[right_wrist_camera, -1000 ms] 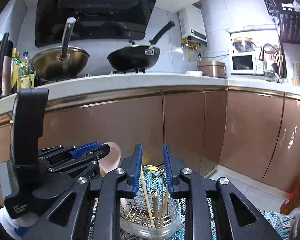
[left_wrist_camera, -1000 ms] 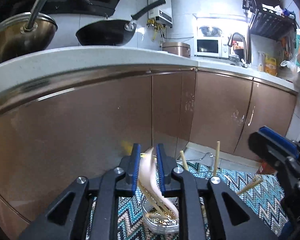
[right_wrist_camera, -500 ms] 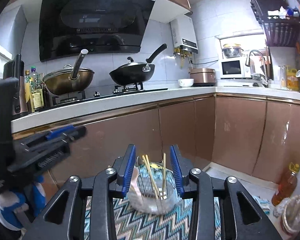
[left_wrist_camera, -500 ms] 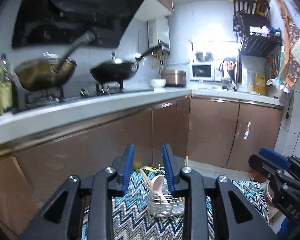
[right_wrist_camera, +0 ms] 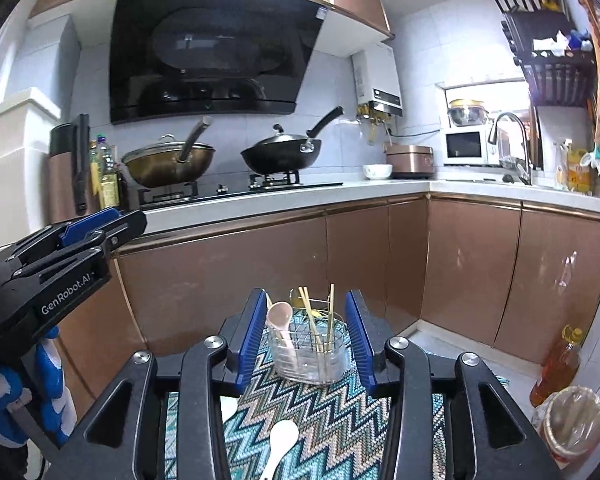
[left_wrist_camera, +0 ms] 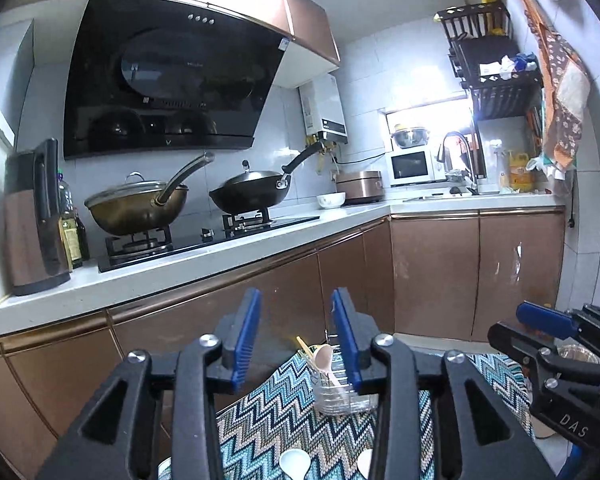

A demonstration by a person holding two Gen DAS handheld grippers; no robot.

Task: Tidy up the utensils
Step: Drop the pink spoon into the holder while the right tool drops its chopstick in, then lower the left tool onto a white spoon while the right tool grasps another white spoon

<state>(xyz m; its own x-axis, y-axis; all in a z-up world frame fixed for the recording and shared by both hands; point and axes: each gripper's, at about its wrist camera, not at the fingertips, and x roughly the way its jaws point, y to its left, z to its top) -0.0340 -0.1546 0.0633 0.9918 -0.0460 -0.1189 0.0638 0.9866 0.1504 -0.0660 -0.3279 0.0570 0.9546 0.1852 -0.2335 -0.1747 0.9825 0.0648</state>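
Observation:
A clear utensil holder (right_wrist_camera: pixel 308 354) with a wire insert stands at the far end of the zigzag mat (right_wrist_camera: pixel 340 420). A pink spoon (right_wrist_camera: pixel 281 318) and several chopsticks (right_wrist_camera: pixel 310 316) stand in it. A white spoon (right_wrist_camera: pixel 282 438) lies on the mat nearer to me. My right gripper (right_wrist_camera: pixel 306 300) hangs well back from the holder, jaws opening, nothing between them. In the left wrist view my left gripper (left_wrist_camera: pixel 296 300) is also back from the holder (left_wrist_camera: pixel 346 394), jaws opening and empty; the pink spoon (left_wrist_camera: pixel 325 360) shows beyond them.
Brown cabinets (right_wrist_camera: pixel 360 264) rise behind the mat, with a white counter (right_wrist_camera: pixel 260 200), two pans and a stove above. An oil bottle (right_wrist_camera: pixel 556 364) and a covered tub (right_wrist_camera: pixel 572 420) stand on the floor at right. A second white spoon (left_wrist_camera: pixel 294 464) lies on the near mat.
Both grippers have pulled back and up from the holder with jaws widening. The pink spoon left the left jaws and stands in the holder; the chopsticks stay there too.

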